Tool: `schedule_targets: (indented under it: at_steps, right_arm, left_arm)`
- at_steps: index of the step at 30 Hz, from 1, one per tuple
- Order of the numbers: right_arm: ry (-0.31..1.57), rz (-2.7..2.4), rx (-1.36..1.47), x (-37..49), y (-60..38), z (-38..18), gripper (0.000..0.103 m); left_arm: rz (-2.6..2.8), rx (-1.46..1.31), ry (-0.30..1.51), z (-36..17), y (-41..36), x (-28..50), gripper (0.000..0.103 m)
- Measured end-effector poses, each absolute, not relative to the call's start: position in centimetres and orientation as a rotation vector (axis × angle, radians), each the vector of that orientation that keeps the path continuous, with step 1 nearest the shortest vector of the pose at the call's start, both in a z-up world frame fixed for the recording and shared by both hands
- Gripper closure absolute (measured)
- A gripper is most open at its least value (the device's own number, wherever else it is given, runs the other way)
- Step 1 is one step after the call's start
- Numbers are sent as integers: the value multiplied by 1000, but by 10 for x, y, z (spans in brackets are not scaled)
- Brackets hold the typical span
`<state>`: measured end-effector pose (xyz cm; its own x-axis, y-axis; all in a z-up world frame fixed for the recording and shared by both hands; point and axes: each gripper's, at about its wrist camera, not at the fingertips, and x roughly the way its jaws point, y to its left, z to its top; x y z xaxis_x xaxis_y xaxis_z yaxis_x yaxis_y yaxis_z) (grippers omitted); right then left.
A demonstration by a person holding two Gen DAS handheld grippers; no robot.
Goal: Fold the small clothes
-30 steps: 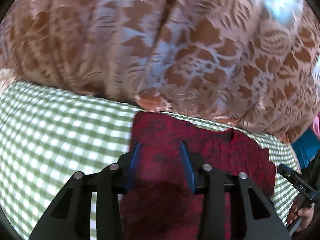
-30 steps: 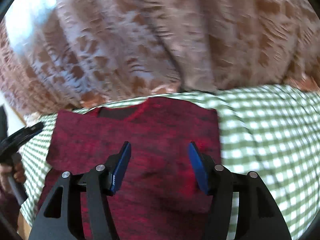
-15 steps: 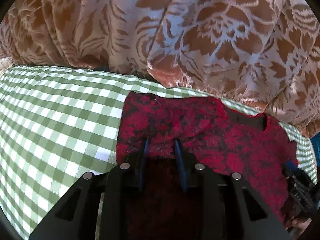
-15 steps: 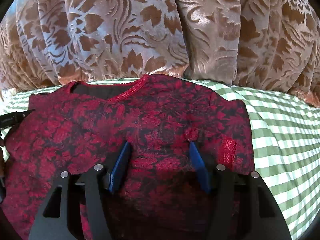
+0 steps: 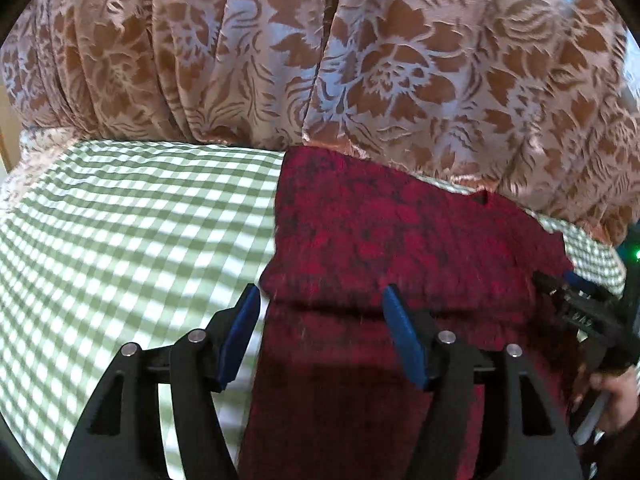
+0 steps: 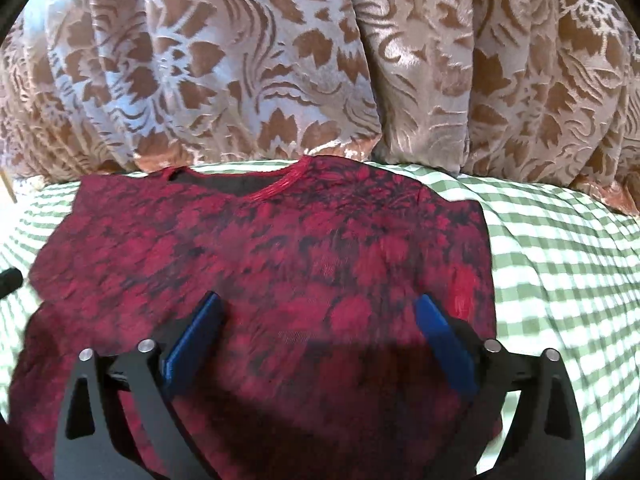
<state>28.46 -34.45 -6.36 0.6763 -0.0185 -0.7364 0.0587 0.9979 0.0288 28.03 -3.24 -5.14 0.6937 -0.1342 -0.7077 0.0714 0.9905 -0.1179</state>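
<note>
A dark red floral top (image 6: 280, 264) lies spread on the green checked cloth (image 6: 560, 264), with its neckline (image 6: 256, 186) toward the curtain. My right gripper (image 6: 318, 300) hovers over the top's right half, jaws opening wide, pads off the fabric. In the left wrist view the top (image 5: 380, 232) shows a folded ridge across its left side. My left gripper (image 5: 320, 294) straddles that left edge with its jaws opening and nothing pinched. A hand (image 5: 616, 396) holds the other tool at the right; one of its fingers (image 5: 576, 304) shows.
A brown and pale floral curtain (image 6: 320, 60) hangs right behind the far edge of the checked surface (image 5: 120, 240). Checked cloth lies bare left of the top in the left view and right of it in the right view.
Both grippers' jaws have spread apart. The left pads, close together on the top's left edge half a second ago, have let go. The left gripper has shifted left along the top.
</note>
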Motion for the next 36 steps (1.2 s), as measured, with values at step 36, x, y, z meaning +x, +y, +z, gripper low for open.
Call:
schedule_targets:
  at_steps: [36]
  right_arm:
    - [1118,215,396,-25,-370,-76,35]
  left_arm:
    - [-260,-182,1021,-104,46,52,44]
